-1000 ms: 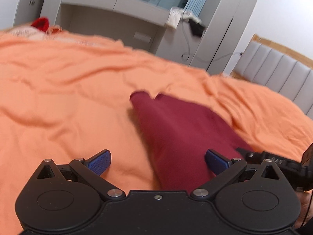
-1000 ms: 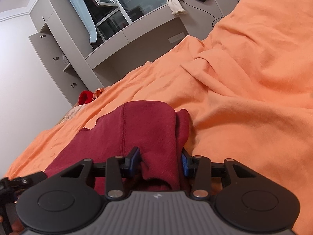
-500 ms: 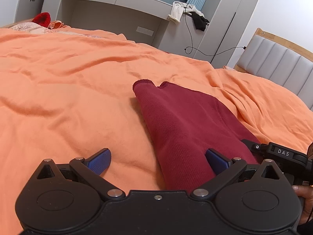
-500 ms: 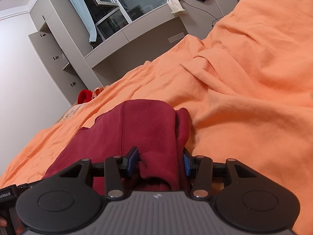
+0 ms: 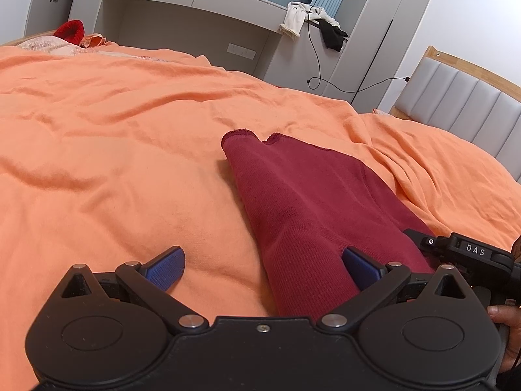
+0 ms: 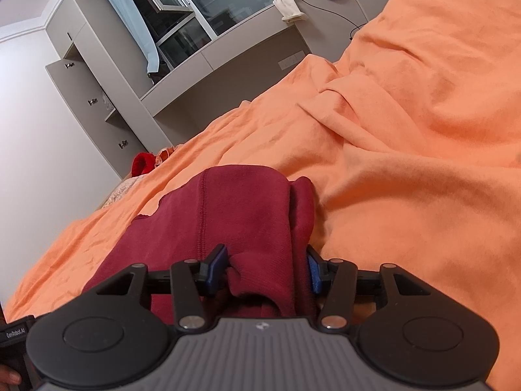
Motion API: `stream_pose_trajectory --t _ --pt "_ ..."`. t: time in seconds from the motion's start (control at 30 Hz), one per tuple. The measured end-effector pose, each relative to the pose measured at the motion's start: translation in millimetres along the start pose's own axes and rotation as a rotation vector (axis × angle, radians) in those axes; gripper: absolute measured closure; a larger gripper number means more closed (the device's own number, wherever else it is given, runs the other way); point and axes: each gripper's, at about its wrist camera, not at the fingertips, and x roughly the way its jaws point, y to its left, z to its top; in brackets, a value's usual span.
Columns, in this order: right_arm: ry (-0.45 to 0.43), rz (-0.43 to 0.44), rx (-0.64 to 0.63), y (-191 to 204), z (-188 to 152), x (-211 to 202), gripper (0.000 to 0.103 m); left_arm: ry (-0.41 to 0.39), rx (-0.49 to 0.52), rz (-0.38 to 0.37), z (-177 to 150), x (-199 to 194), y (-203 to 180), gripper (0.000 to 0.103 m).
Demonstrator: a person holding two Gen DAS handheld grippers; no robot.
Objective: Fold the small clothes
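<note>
Pinching the maroon garment [image 6: 247, 215] low over the bedspread [image 6: 407, 163], right claw [image 6: 267, 265] grips — left claw [image 5: 263, 268] gapes wide, empty.

Garment [image 5: 302, 202] lies on bedspread [image 5: 114, 150], stretching away ahead, its near end between the fingers of right gripper [image 6: 266, 267]. Left gripper [image 5: 263, 268] sits at the garment's left edge, one finger over bedspread, the other over the cloth. Headboard [image 5: 462, 104] stands at right; cabinet [image 5: 195, 16] behind the bed.

Bedroom: bed [image 5: 97, 150], headboard [image 5: 462, 104], wardrobe [image 6: 94, 97]
</note>
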Motion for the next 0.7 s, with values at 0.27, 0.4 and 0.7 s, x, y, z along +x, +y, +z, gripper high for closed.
stream_pose_trajectory --t 0.27,0.4,0.7 --pt "-0.01 -0.001 -0.045 7 -2 -1 0.059 0.06 0.0 -0.043 8 8 5 0.0" --pt "-0.017 0.004 -0.056 8 -2 -3 0.062 0.107 -0.018 -0.097 19 17 10 0.0" --pt "-0.033 -0.002 0.002 2 10 -8 0.031 0.133 -0.177 -0.213 33 24 35 0.001"
